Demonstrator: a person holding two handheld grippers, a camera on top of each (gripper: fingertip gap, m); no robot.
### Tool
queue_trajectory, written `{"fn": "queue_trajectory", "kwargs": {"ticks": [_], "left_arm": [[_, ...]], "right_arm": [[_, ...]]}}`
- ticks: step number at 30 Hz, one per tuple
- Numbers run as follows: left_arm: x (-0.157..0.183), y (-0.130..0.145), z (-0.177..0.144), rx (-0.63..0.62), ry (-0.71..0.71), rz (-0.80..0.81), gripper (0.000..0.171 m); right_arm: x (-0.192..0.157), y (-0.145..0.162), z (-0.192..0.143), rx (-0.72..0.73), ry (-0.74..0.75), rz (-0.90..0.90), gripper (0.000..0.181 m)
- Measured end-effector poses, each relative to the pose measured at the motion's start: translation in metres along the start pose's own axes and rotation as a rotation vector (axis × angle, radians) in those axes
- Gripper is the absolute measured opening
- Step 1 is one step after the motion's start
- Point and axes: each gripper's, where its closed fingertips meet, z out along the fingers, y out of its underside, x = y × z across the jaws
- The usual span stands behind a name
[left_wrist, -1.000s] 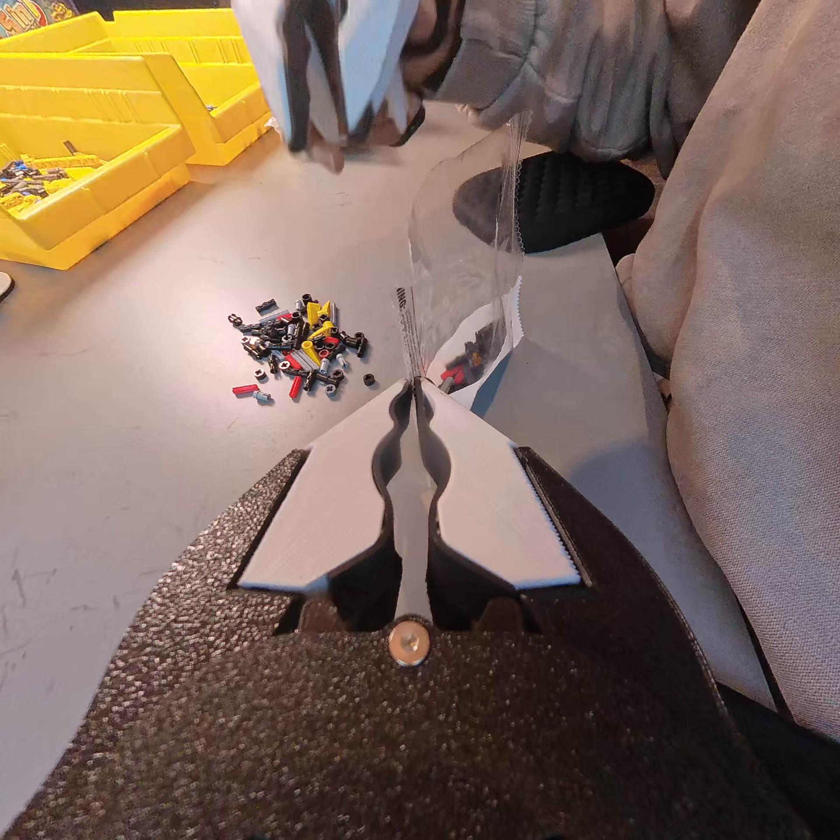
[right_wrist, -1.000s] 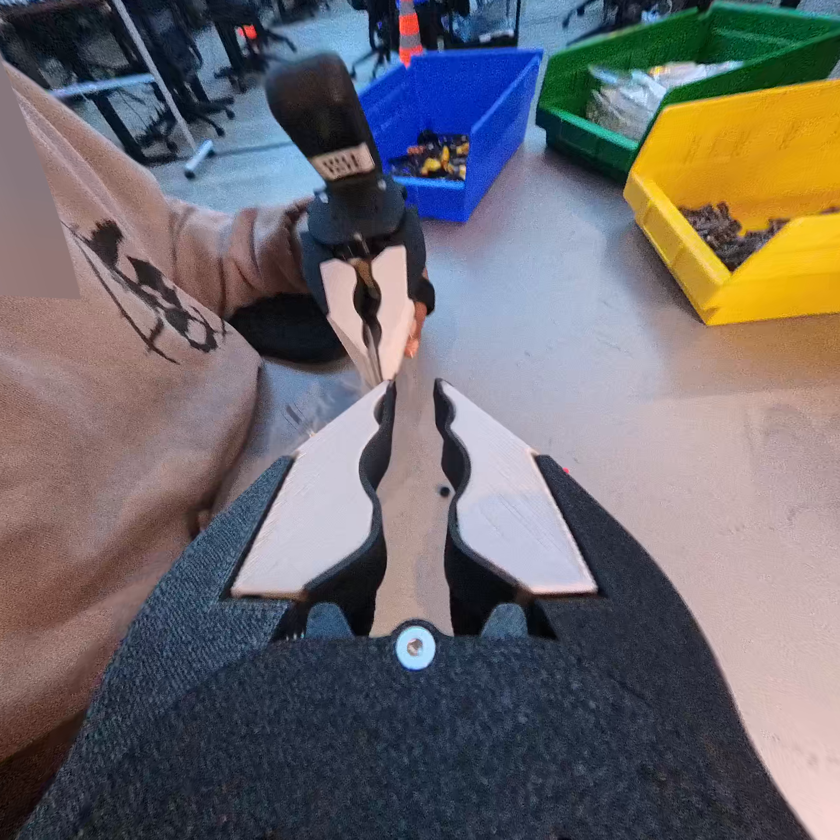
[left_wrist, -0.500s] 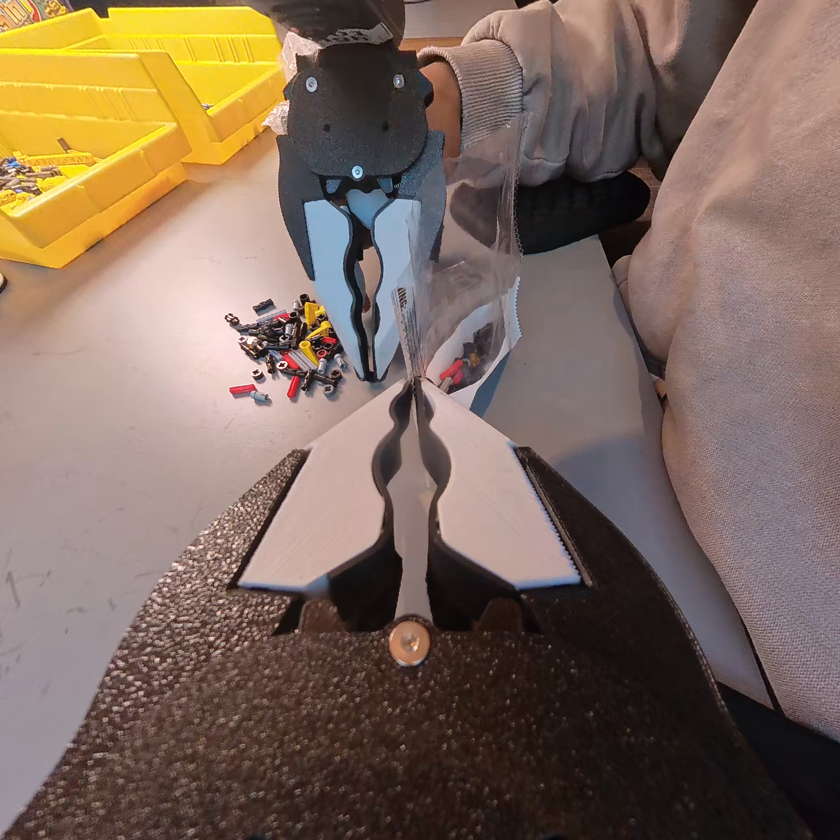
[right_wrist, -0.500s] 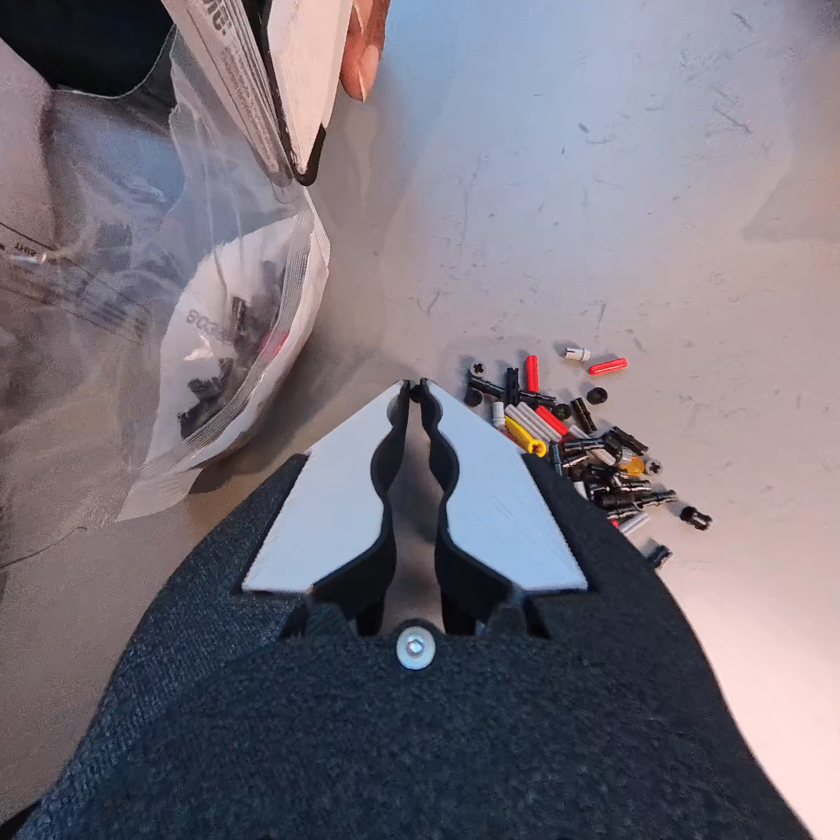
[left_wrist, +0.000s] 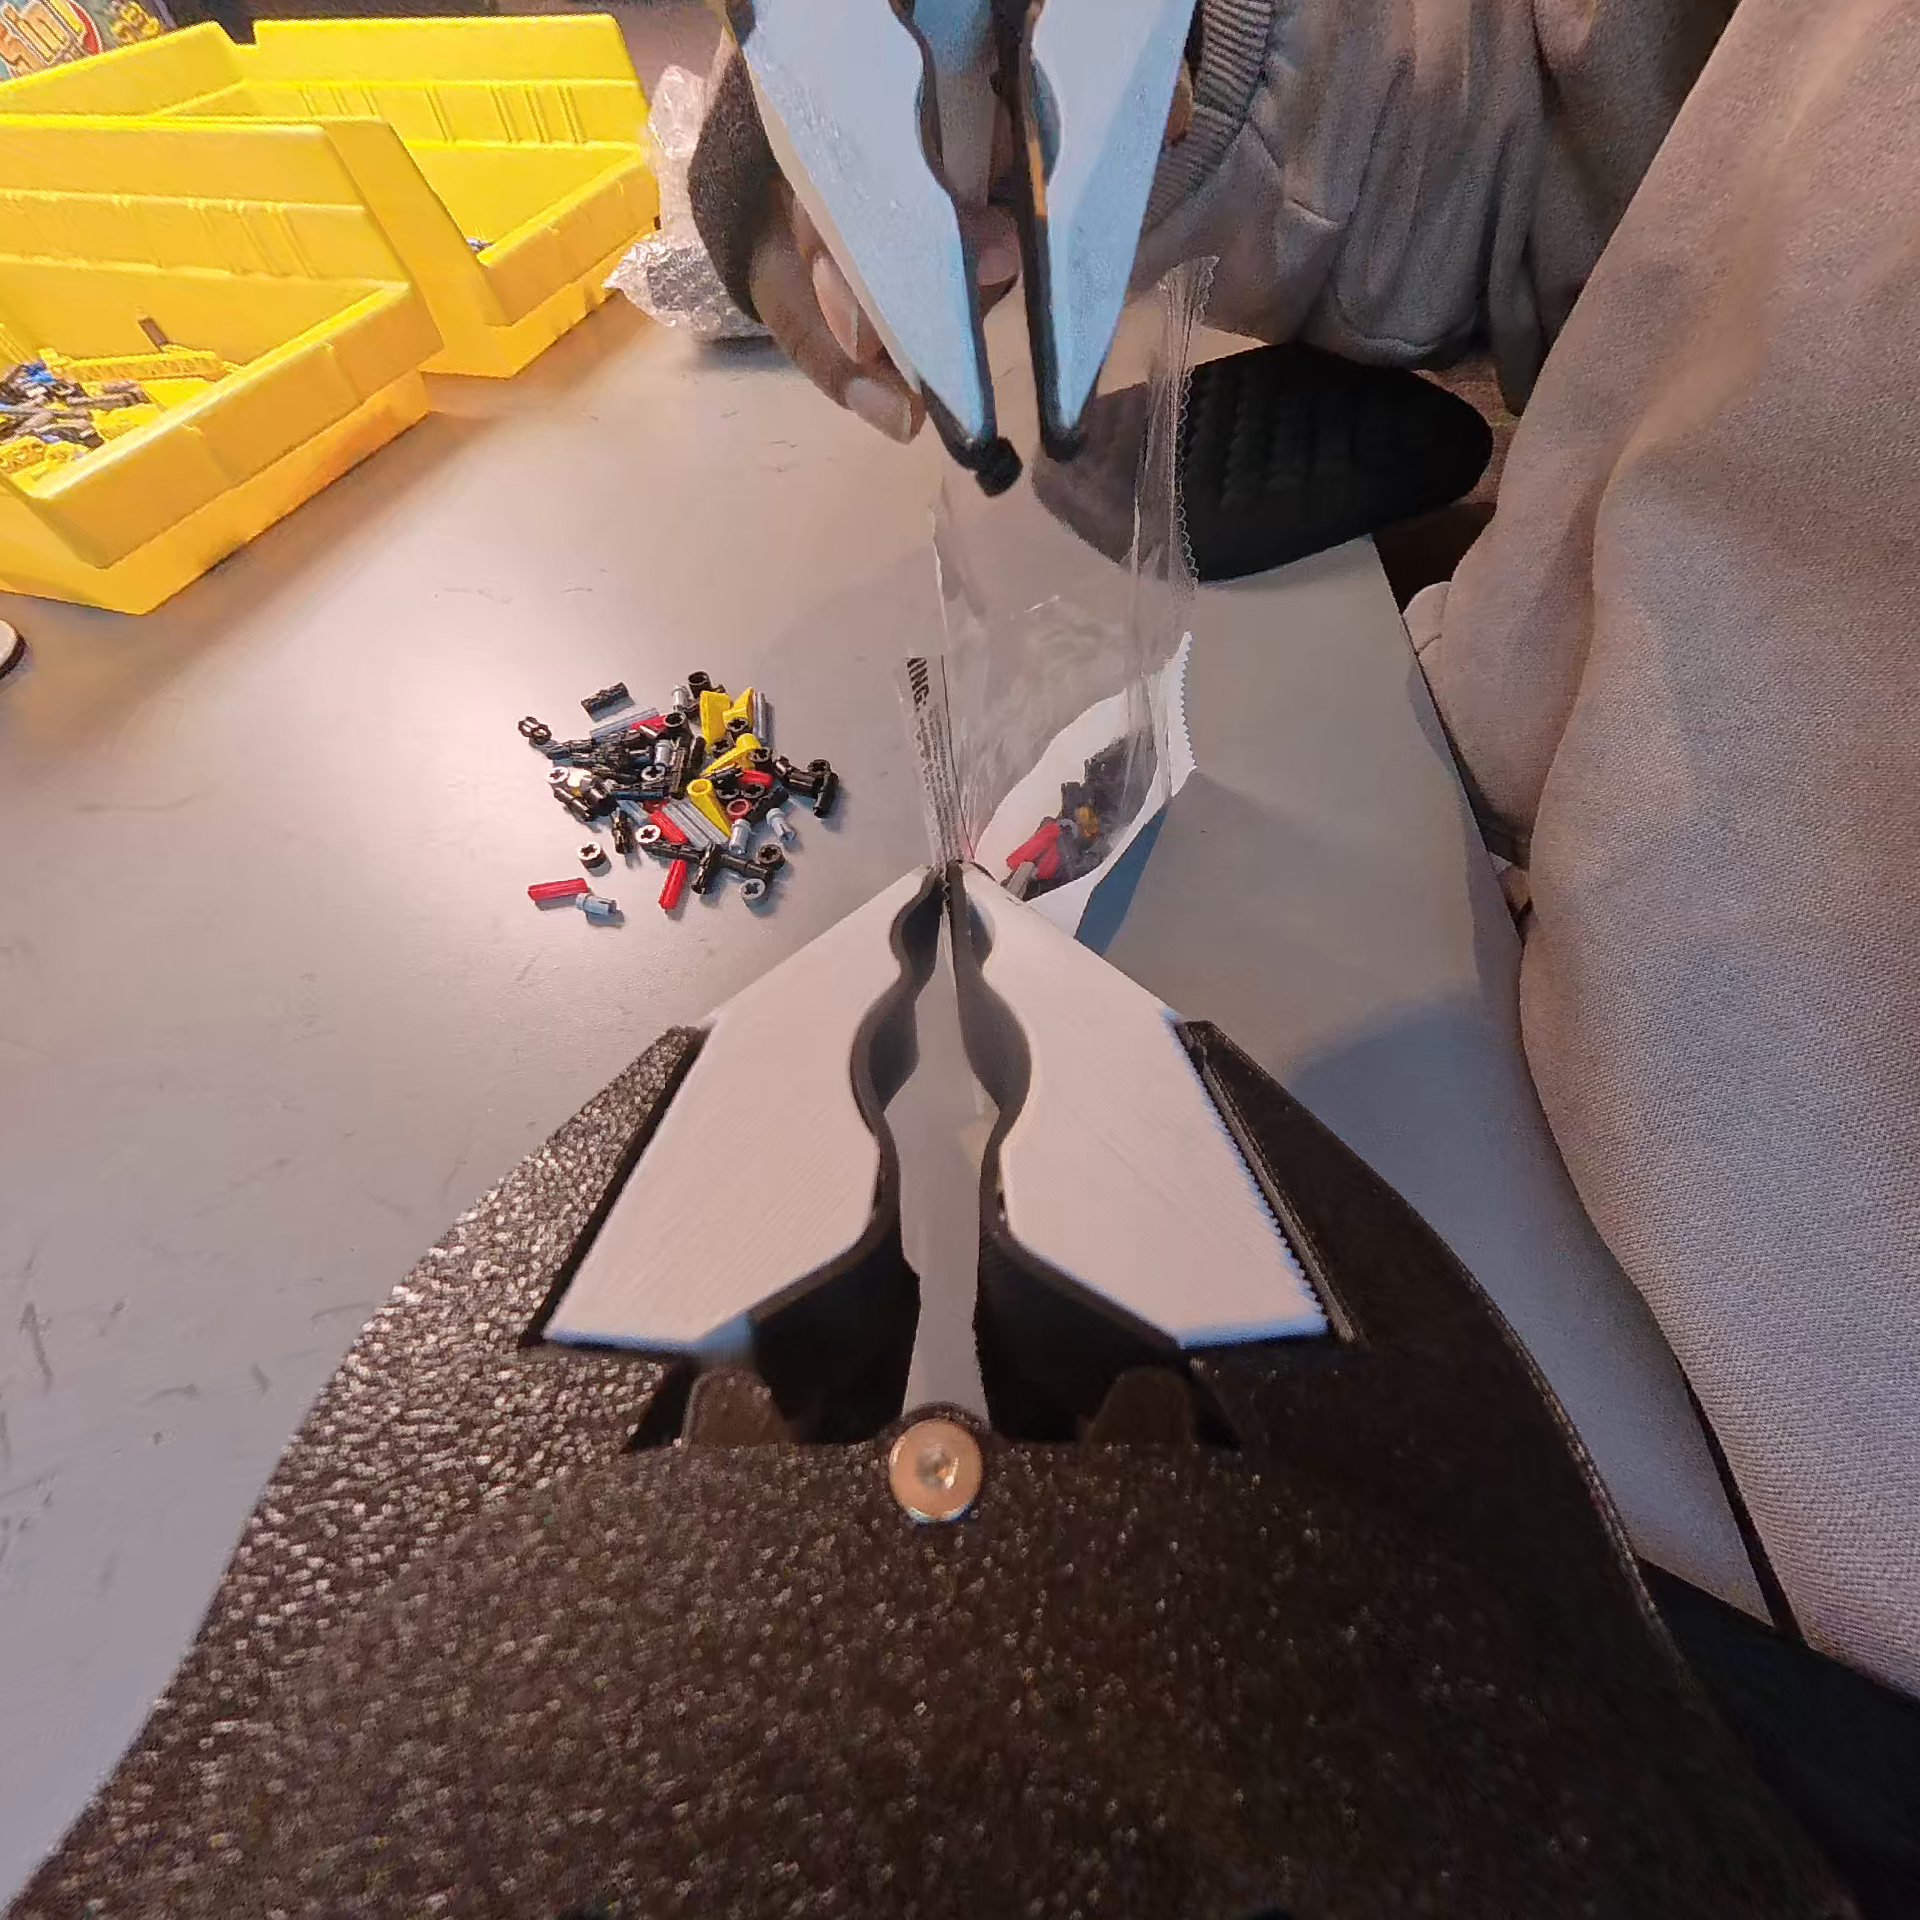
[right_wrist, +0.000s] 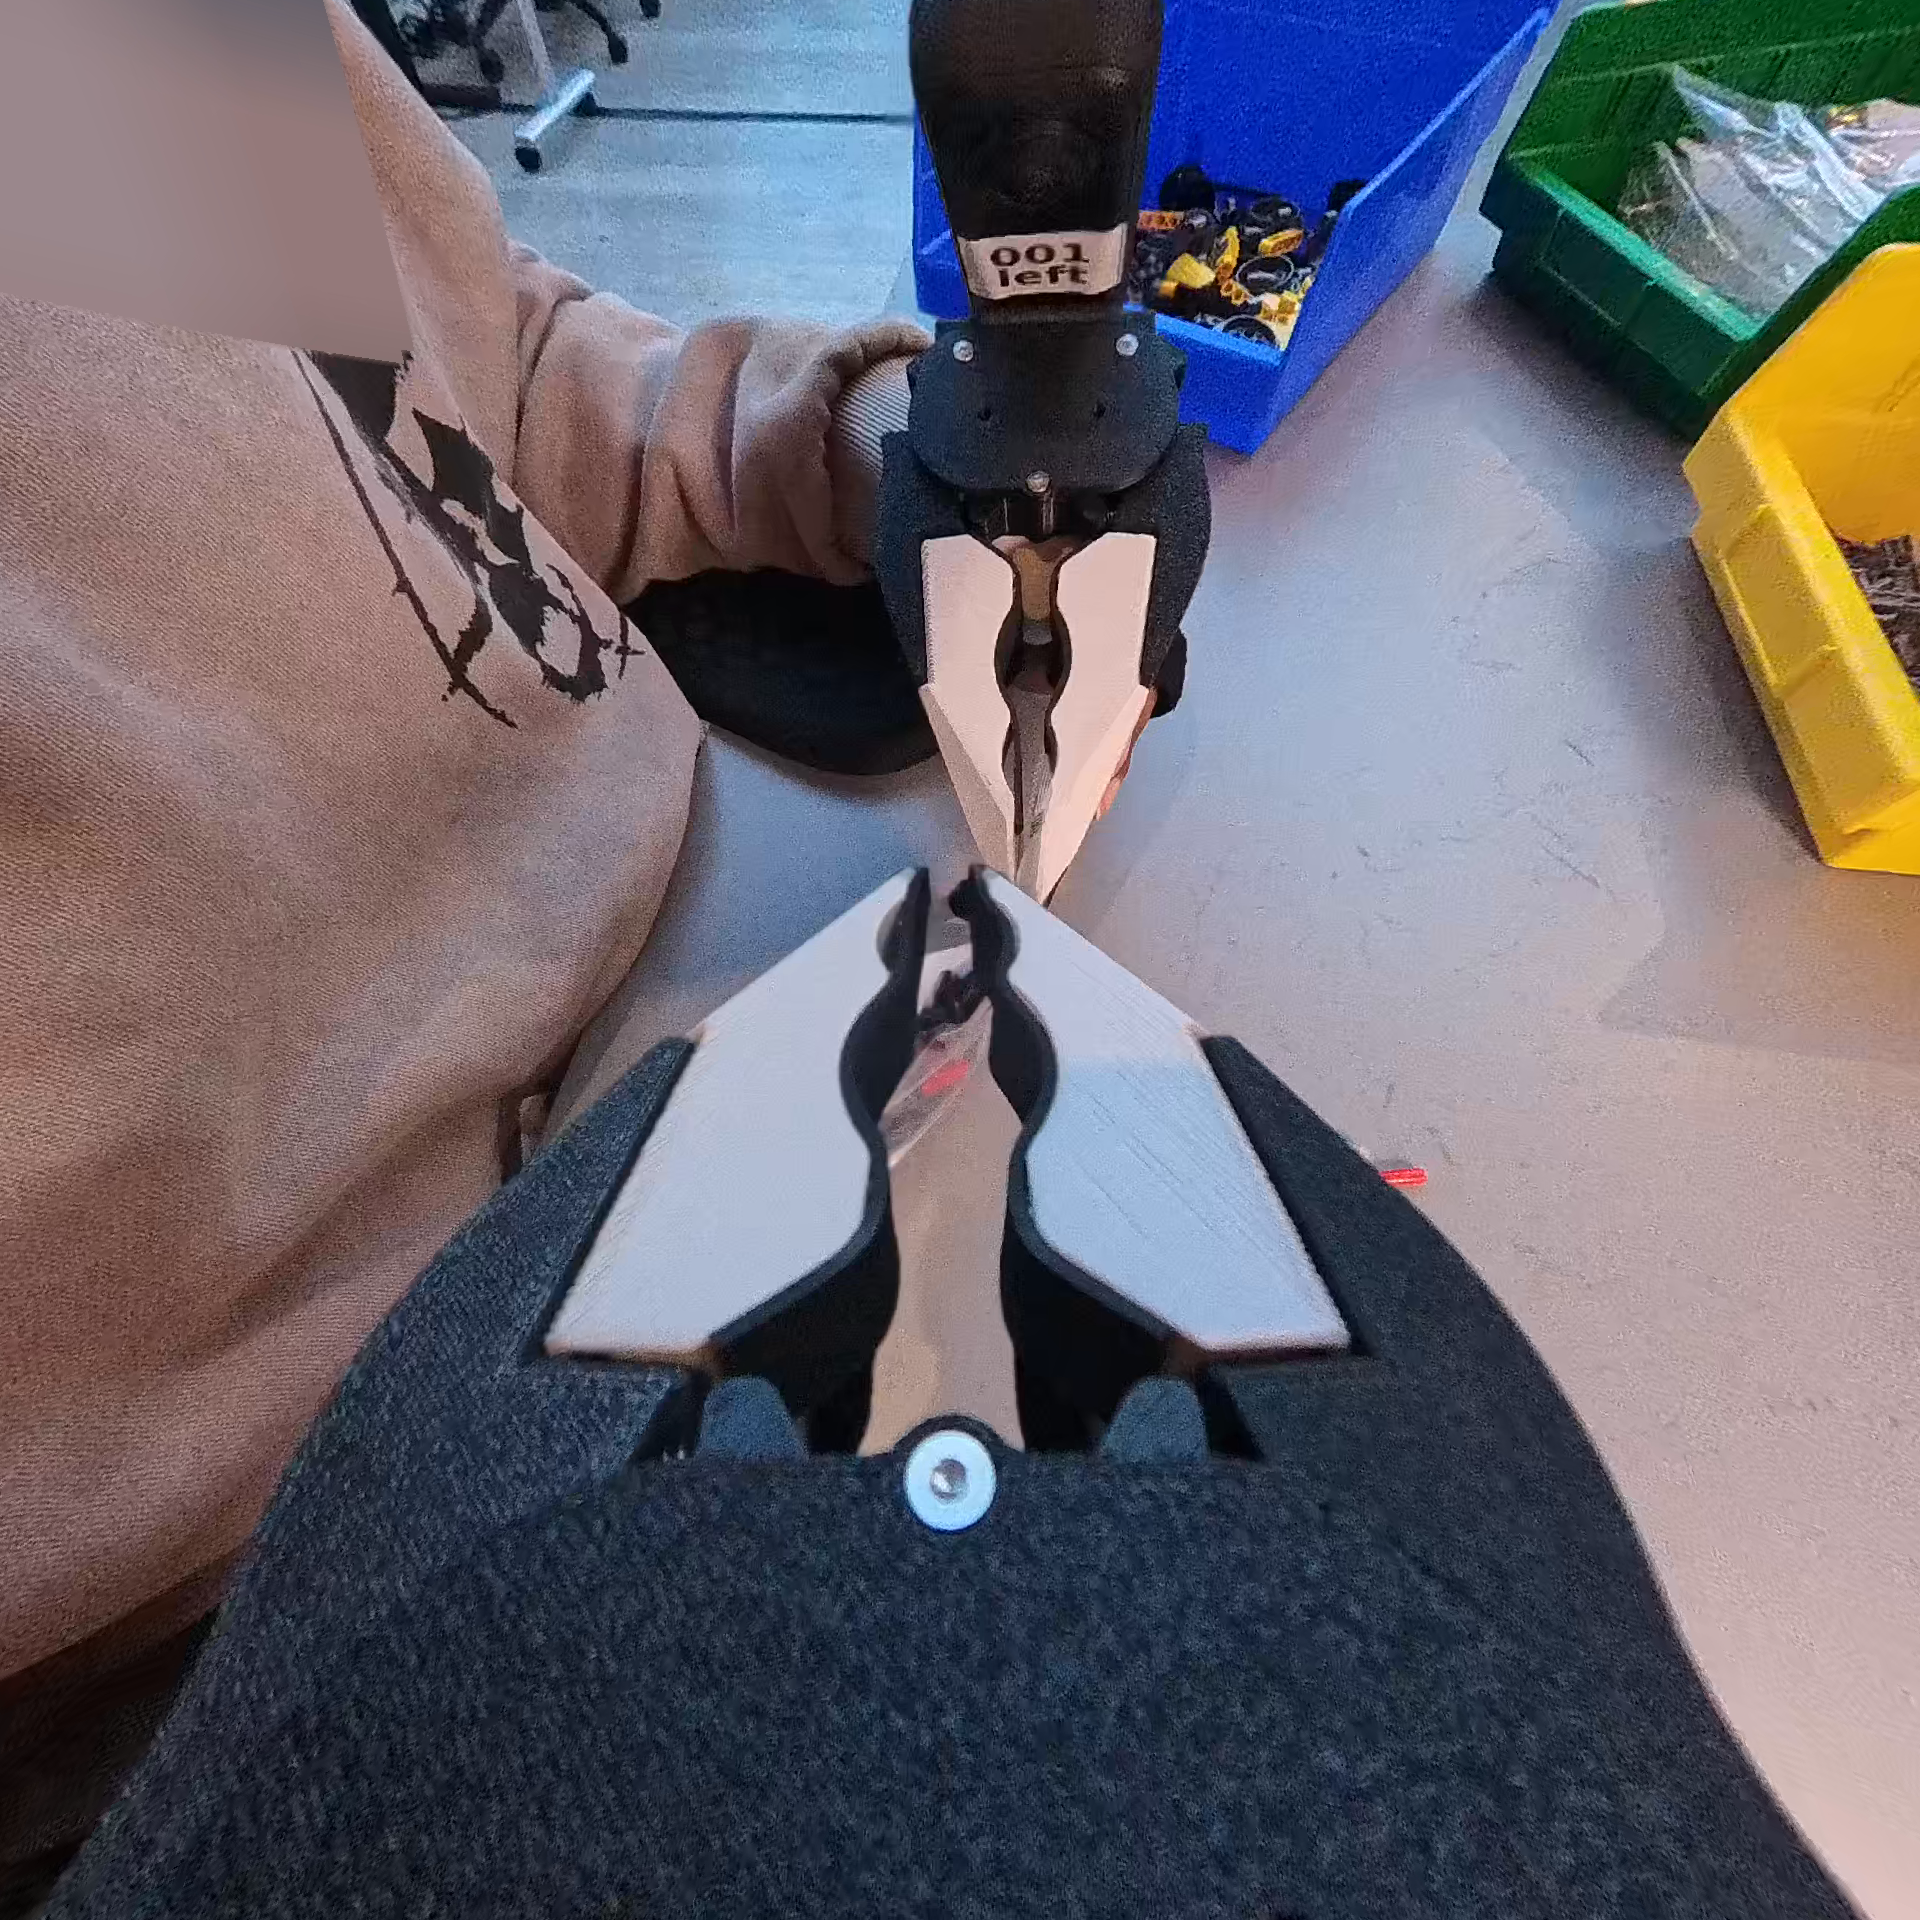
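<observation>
Left gripper (left_wrist: 948, 883): fingers pressed together, pinching the printed edge of a clear plastic bag (left_wrist: 1049, 644) and holding it upright and open at the top, its lower end resting on the table (left_wrist: 312, 1039) near the person's sleeve.

Right gripper (left_wrist: 1018, 452): poised just above the bag's mouth, pointing down, fingers parted by a narrow gap. A small black piece (left_wrist: 994, 475) at the tip of one finger, touching it. Whether truly gripped or only clinging there, cannot tell.

In the bag's bottom, a little heap of pieces (left_wrist: 1070, 831), mostly black, with some red and a bit of yellow.

Beside the bag on the bare table, well clear of both grippers, a loose pile of small parts (left_wrist: 686, 779) in black, grey, red and yellow, with a few strays at its near edge.

Farther off – containers:
- yellow bins (left_wrist: 260, 457) in a row, the nearest with dark and blue bits in one corner
- a blue bin (right_wrist: 1351, 208) with black and yellow parts
- a green bin (right_wrist: 1610, 270) with clear bags
- another yellow bin (right_wrist: 1787, 623) with small dark parts
</observation>
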Motion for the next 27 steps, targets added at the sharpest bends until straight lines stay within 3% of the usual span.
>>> {"fn": "queue_trajectory", "kwargs": {"ticks": [4,7,15,19,27], "left_arm": [[0.0,0.0,0.0,0.0,-0.001,0.003,0.0],[0.0,0.0,0.0,0.0,0.001,0.001,0.0],[0.0,0.0,0.0,0.0,0.002,-0.004,0.0],[0.0,0.0,-0.001,0.0,0.001,-0.004,0.0],[0.001,0.0,-0.001,0.0,0.001,0.001,0.0]], "right_arm": [[0.011,-0.009,-0.019,0.126,0.002,0.082,0.015],[0.026,0.004,-0.031,0.123,0.051,0.119,0.015],[0.004,-0.001,-0.029,0.266,-0.085,0.181,0.016],[0.01,0.006,-0.033,0.235,-0.035,0.159,0.017],[0.031,0.024,-0.08,0.17,0.157,0.157,0.017]]}}
